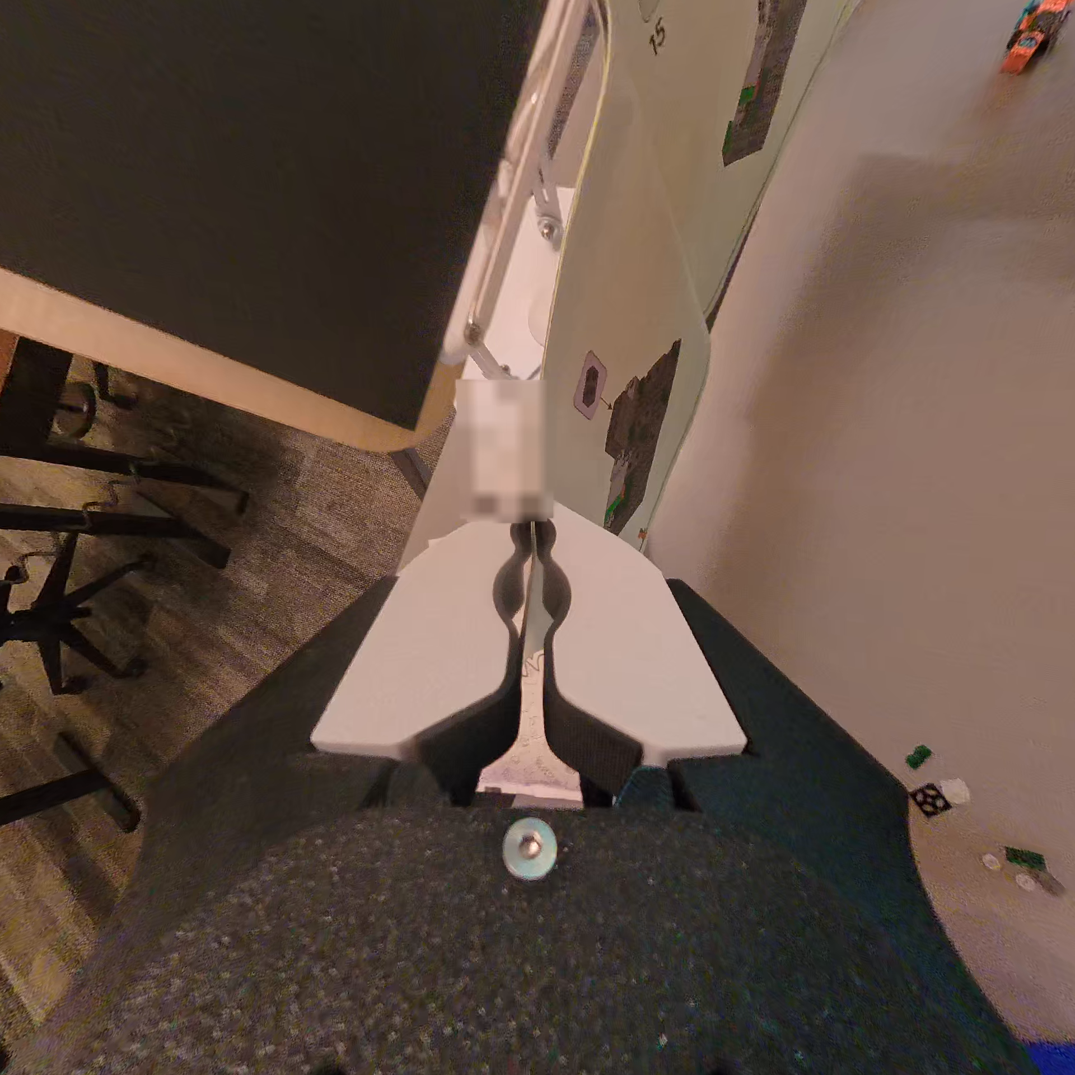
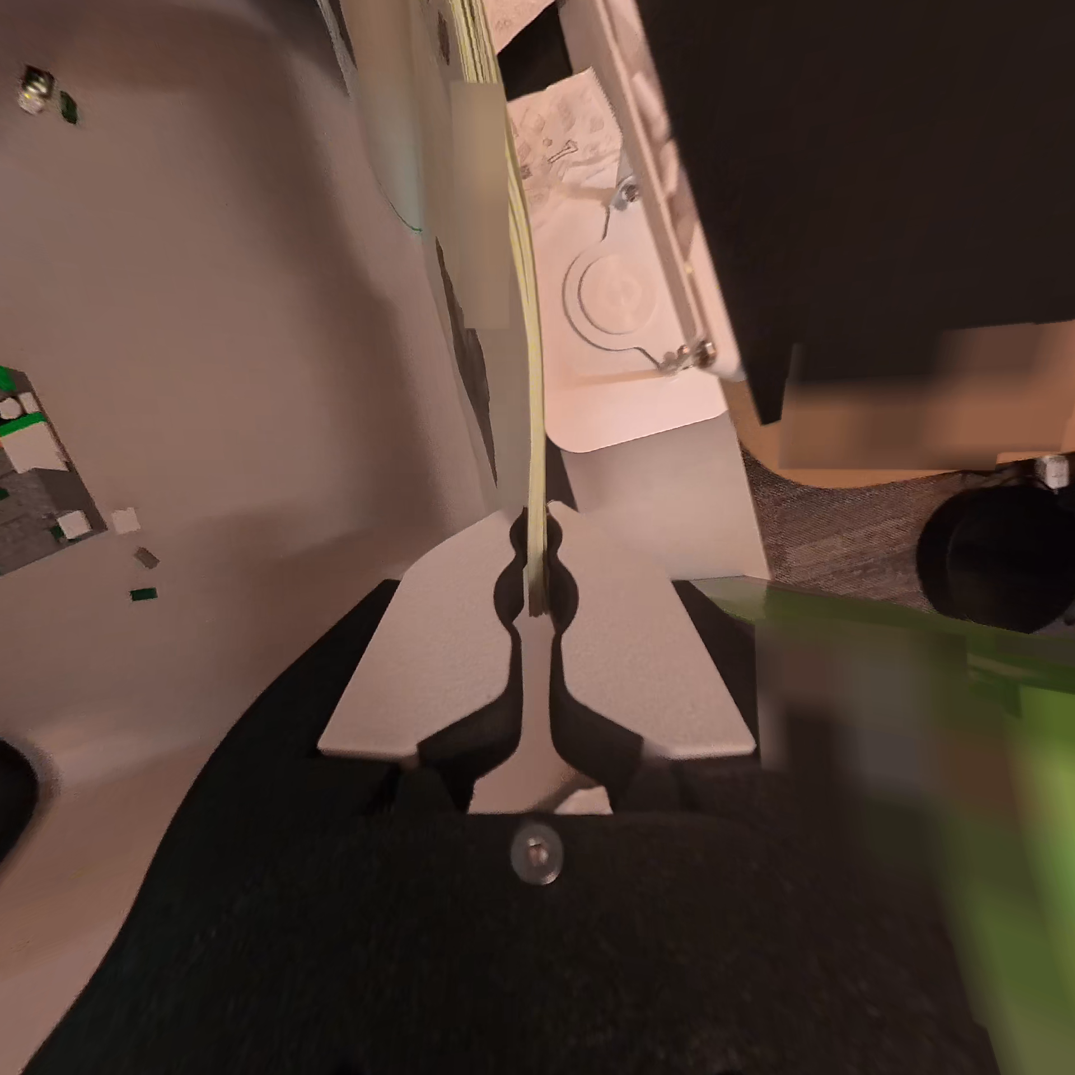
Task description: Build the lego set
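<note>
The left gripper [image 1: 532, 541] is pinching a single page of the instruction booklet [image 1: 634, 326], its white fingers [image 1: 454, 640] pressed together on the thin sheet, which is running edge-on between them and fanning out beyond toward the far right. The right gripper [image 2: 538, 552] is clamping a thicker sheaf of the same booklet's pages [image 2: 532, 407], whose yellowish edges are rising straight away from its fingertips. Both views are looking steeply along the white table [image 1: 872, 407].

In the left wrist view, a small orange and black model [image 1: 1032, 35] is sitting at the far right, and loose green, white and clear pieces [image 1: 1018, 861] are lying near the right edge. In the right wrist view, a grey and green partly built model [image 2: 35, 465] is standing at the left edge, with small loose bricks [image 2: 142, 558] just beside it. A white stand with a metal bar [image 2: 657, 232] is showing behind the pages, and a dark panel [image 1: 232, 174] is filling the far left.
</note>
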`<state>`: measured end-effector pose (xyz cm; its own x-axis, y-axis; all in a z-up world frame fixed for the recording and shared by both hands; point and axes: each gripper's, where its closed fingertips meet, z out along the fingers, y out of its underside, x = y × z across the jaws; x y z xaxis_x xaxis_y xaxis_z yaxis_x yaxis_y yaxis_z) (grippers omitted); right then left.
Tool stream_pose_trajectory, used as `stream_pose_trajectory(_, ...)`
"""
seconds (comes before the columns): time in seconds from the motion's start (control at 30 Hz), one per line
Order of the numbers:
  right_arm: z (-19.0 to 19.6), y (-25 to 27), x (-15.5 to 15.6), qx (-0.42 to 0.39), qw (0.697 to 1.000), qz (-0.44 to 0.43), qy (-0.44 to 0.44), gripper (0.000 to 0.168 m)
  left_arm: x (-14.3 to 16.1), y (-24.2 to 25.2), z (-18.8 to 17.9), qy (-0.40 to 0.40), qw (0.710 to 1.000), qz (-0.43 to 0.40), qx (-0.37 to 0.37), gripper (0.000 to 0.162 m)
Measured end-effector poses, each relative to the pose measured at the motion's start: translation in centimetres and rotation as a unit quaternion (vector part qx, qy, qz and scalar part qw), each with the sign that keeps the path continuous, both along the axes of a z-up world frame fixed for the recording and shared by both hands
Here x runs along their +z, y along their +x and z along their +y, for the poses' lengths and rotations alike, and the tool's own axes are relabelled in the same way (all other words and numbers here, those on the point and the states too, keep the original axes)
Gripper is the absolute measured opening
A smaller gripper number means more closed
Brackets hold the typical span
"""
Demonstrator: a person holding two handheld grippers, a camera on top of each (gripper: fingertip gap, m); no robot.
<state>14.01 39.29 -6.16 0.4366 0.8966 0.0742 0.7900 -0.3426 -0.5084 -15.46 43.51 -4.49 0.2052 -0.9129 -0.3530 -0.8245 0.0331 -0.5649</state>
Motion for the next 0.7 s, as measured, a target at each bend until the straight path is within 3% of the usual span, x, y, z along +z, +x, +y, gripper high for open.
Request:
stream_pose_trajectory(0.27,4.7,0.8,6.6,-0.025,0.999,-0.041,0.005,0.003,6.7,0.9,4.3,-0.004,1.0,0.016,0.004,0.0)
stream_pose_trajectory(0.43,8.9,1.6,9.5,-0.051,0.997,-0.054,0.03,0.003,9.1,1.4,8.3,0.009,0.999,0.03,0.022,0.0)
stream_pose_trajectory(0.57,12.0,2.2,10.4,-0.069,0.994,-0.071,0.051,0.003,9.1,2.0,11.1,0.018,0.999,0.038,0.032,0.0)
stream_pose_trajectory(0.7,13.7,2.6,8.4,-0.073,0.991,-0.091,0.062,0.003,8.2,2.5,13.6,0.047,0.997,0.035,0.046,0.0)
